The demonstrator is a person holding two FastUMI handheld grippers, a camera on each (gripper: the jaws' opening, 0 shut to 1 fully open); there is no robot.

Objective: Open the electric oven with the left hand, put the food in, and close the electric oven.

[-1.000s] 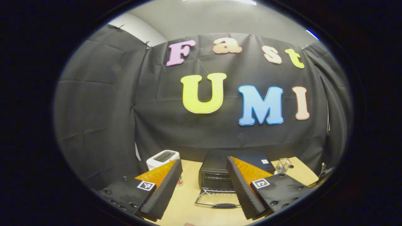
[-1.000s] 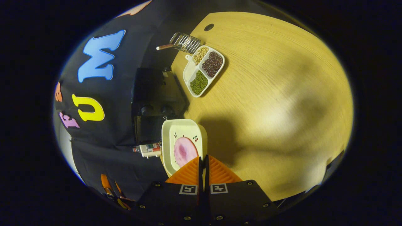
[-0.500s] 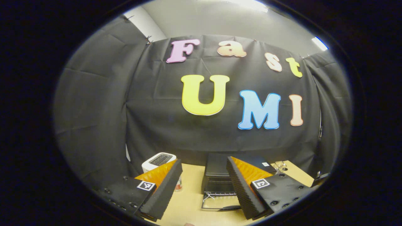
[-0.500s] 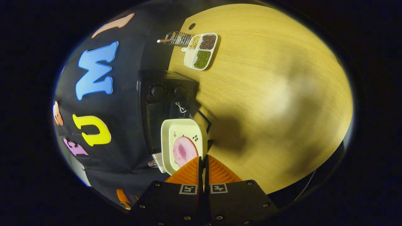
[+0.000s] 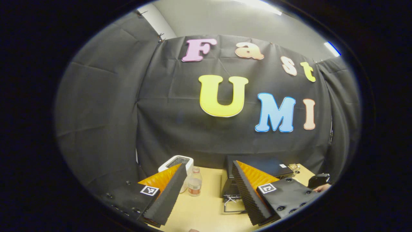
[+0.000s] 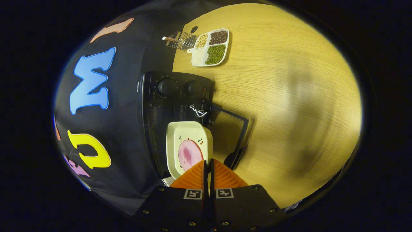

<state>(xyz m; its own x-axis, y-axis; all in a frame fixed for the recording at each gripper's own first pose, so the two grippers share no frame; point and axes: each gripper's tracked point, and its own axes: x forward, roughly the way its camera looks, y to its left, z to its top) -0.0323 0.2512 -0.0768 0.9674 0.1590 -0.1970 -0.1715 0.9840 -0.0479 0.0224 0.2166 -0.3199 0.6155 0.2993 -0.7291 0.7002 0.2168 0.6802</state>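
blk oven, cream dish, pink food

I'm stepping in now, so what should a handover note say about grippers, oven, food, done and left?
Left gripper: open, holding nothing, raised in front of the oven.
Right gripper: shut on the rim of the plate with the food, held before the oven's mouth.
Done: oven door is down, open.
Left: slide the plate in, let go, close the door.

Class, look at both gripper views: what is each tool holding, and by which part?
The right tool pinches the plate of food by its near rim. The left tool is open, holding nothing.
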